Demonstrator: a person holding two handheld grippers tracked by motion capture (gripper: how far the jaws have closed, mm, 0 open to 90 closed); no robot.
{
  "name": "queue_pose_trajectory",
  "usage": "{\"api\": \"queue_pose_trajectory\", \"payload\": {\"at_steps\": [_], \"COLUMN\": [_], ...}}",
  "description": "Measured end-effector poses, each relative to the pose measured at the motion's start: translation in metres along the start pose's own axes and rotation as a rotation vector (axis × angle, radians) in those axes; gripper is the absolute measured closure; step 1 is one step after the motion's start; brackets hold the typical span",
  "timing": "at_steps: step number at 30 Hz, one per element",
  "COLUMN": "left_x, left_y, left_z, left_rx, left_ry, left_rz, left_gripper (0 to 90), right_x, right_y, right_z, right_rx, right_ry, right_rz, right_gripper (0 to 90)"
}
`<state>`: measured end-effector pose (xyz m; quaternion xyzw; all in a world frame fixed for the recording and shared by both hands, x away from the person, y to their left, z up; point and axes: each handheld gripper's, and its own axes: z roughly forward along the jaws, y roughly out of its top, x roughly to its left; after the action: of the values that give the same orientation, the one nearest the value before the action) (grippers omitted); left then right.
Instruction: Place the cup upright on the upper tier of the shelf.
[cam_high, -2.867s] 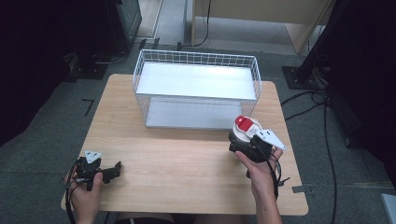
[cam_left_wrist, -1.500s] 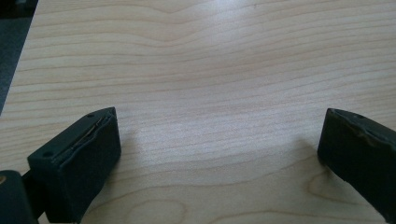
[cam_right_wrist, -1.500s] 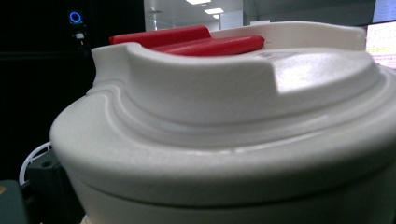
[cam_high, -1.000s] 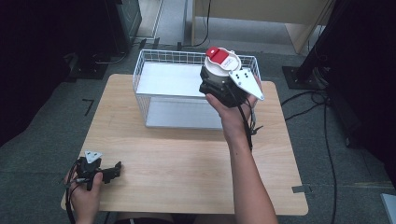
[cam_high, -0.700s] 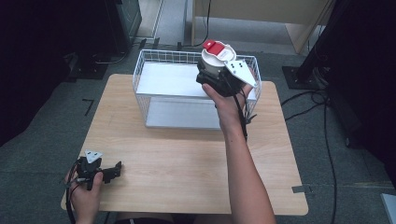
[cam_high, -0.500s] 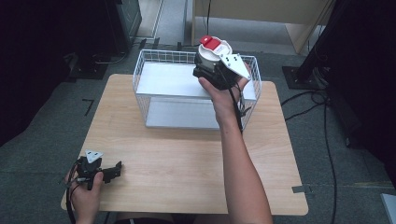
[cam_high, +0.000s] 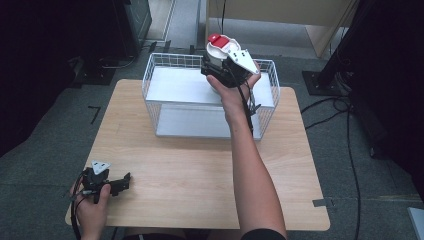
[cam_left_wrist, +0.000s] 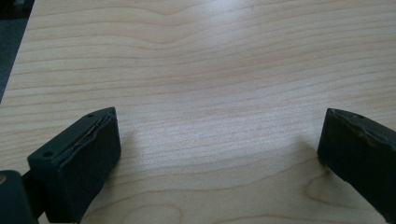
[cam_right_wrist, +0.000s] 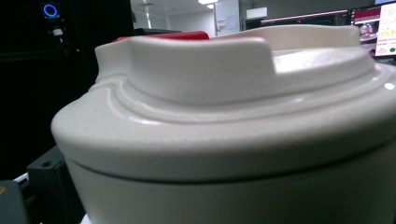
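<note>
Right gripper (cam_high: 216, 56) up over basket (cam_high: 165, 62), near back rim, at 12 o'clock of table (cam_high: 200, 170). Jaws closed on white cup (cam_high: 220, 50) with red lid part (cam_right_wrist: 163, 35); cup very close in right gripper view. Left gripper (cam_high: 120, 182) rests on table at 7 o'clock, jaws wide apart, nothing between, just bare wood

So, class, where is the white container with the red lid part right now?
In the high view, the white container is held up in the right hand-held gripper over the far edge of the wire basket, at the table's far side.
</note>
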<state>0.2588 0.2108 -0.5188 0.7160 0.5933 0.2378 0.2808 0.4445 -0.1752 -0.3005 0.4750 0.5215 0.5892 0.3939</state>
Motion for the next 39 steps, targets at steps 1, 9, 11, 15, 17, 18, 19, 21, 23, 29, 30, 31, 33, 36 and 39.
{"api": "queue_pose_trajectory", "payload": {"at_steps": [1,9,11,15,17,18,19,21,23,29,30,31,33,36,39], "left_x": [0.0,0.0,0.0,0.0,0.0,0.0,0.0,0.0,0.0,0.0,0.0,0.0,0.0,0.0,0.0], "left_y": [0.0,0.0,0.0,0.0,0.0,0.0,0.0,0.0,0.0,0.0,0.0,0.0,0.0,0.0,0.0], "left_z": [0.0,0.0,0.0,0.0,0.0,0.0,0.0,0.0,0.0,0.0,0.0,0.0,0.0,0.0,0.0], "left_rx": [0.0,0.0,0.0,0.0,0.0,0.0,0.0,0.0,0.0,0.0,-0.001,-0.001,-0.001,0.0,-0.001], "left_ry": [0.0,0.0,0.0,0.0,0.0,0.0,0.0,0.0,0.0,0.0,0.0,0.0,0.0,0.001,-0.001], "left_rz": [0.001,0.0,0.0,0.0,0.0,0.0,0.0,0.0,0.0,0.0,0.0,0.0,0.0,0.002,0.0], "left_gripper": [0.0,0.0,0.0,0.0,0.0,0.0,0.0,0.0,0.0,0.0,0.0,0.0,0.0,0.0,0.0], "right_x": [0.0,-0.005,-0.007,-0.008,-0.008,-0.008,-0.009,-0.01,-0.011,-0.013,-0.014,-0.014,-0.017,-0.019,-0.023], "right_y": [-0.001,-0.003,-0.003,-0.003,-0.002,-0.002,-0.001,0.001,0.0,-0.002,-0.003,-0.004,-0.007,-0.009,-0.015], "right_z": [0.0,0.0,-0.001,-0.004,-0.005,-0.005,-0.005,-0.006,-0.007,-0.014,-0.016,-0.018,-0.021,-0.025,-0.034], "right_rx": [0.005,0.021,0.024,0.027,0.042,0.042,0.05,0.079,0.096,0.117,0.12,0.123,0.131,0.141,0.143], "right_ry": [0.003,0.016,0.024,0.03,0.027,0.027,0.03,0.04,0.042,0.049,0.051,0.049,0.045,0.034,0.046], "right_rz": [0.001,0.025,0.04,0.044,0.042,0.042,0.038,0.042,0.046,0.01,0.01,0.008,0.004,0.007,-0.007], "right_gripper": [0.5,0.5,0.5,0.4,0.3,0.3,0.3,0.0,0.0,0.0,0.0,0.0,0.0,0.0,0.0]}}
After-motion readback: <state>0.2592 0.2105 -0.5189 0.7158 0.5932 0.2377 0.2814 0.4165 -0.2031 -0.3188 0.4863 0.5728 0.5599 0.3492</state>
